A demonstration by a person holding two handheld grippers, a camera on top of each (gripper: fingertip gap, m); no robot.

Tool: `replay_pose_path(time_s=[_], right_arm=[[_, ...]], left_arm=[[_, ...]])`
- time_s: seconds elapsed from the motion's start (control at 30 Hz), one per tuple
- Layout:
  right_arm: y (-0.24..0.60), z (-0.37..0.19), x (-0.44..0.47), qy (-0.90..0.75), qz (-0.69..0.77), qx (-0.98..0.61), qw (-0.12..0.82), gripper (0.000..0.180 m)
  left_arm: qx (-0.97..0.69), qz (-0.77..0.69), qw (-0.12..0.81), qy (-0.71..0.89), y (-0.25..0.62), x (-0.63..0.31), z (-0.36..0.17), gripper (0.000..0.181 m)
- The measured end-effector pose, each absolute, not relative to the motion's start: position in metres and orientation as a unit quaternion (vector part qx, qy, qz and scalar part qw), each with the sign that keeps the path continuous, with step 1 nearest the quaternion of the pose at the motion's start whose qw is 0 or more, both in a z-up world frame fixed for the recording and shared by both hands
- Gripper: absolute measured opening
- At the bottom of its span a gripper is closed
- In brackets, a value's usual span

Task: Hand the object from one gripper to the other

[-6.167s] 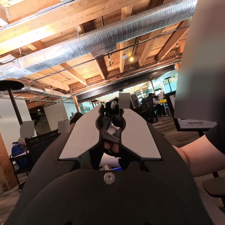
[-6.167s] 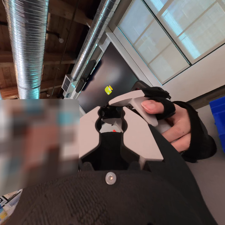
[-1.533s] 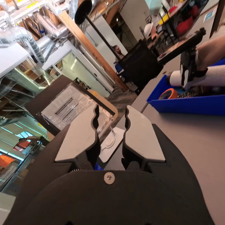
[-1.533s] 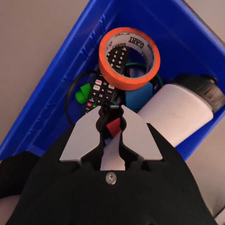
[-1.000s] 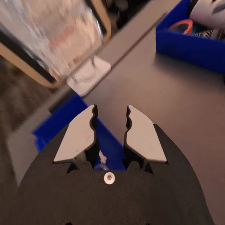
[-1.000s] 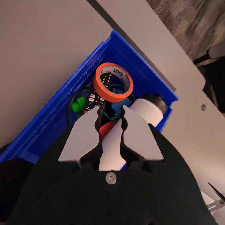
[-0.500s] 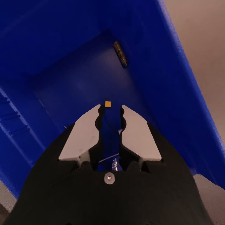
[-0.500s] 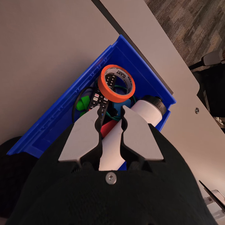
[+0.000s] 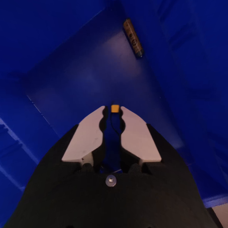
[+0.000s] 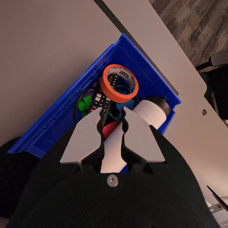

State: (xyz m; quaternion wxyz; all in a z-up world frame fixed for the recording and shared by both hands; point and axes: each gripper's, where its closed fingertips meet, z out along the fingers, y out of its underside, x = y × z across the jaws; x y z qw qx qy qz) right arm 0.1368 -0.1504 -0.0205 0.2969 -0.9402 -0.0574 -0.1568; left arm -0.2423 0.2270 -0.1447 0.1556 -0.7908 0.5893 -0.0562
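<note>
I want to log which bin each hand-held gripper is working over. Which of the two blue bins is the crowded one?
The blue bin under the right hand-held gripper: orange tape roll, remote, white bottle. The other bin shows two small items.

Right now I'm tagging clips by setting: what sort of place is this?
Probably an office or lab workspace: a grey table holds a blue bin of odds and ends, with patterned carpet and what looks like a chair beside it.

Grey table, dark seam running across it diagonally. Blue bin sits directly on the table, one corner at the seam. Small round metal fitting set in the tabletop near the bin.
</note>
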Motion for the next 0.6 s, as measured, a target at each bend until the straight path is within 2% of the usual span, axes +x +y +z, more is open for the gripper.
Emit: replay_pose_path(time_s=[0.03, 0.17, 0.3, 0.37, 0.43, 0.5, 0.6], right_arm=[[-0.151, -0.020, 0.136, -0.058, -0.156, -0.940, 0.298, 0.027], [-0.149, -0.011, 0.135, -0.057, -0.165, -0.935, 0.309, 0.024], [-0.136, 0.021, 0.124, -0.077, -0.200, -0.905, 0.367, 0.024], [-0.123, 0.049, 0.110, -0.105, -0.232, -0.870, 0.422, 0.025], [-0.108, 0.083, 0.084, -0.149, -0.267, -0.812, 0.497, 0.026], [-0.096, 0.114, 0.043, -0.203, -0.269, -0.750, 0.569, 0.026], [-0.091, 0.149, -0.036, -0.300, -0.244, -0.645, 0.659, 0.027]], left_arm=[[-0.793, -0.063, 0.157, 0.586, 0.227, -0.240, -0.143, 0.011], [-0.810, -0.121, 0.165, 0.549, 0.226, -0.232, -0.118, 0.011], [-0.771, -0.220, 0.307, 0.512, 0.226, -0.210, -0.034, 0.011], [-0.707, -0.329, 0.364, 0.509, 0.198, -0.193, 0.021, 0.010], [-0.593, -0.504, 0.341, 0.527, 0.134, -0.179, 0.077, 0.010], [-0.452, -0.655, 0.268, 0.542, 0.067, -0.186, 0.126, 0.009], [-0.327, -0.751, 0.177, 0.545, 0.006, -0.197, 0.159, 0.010]])
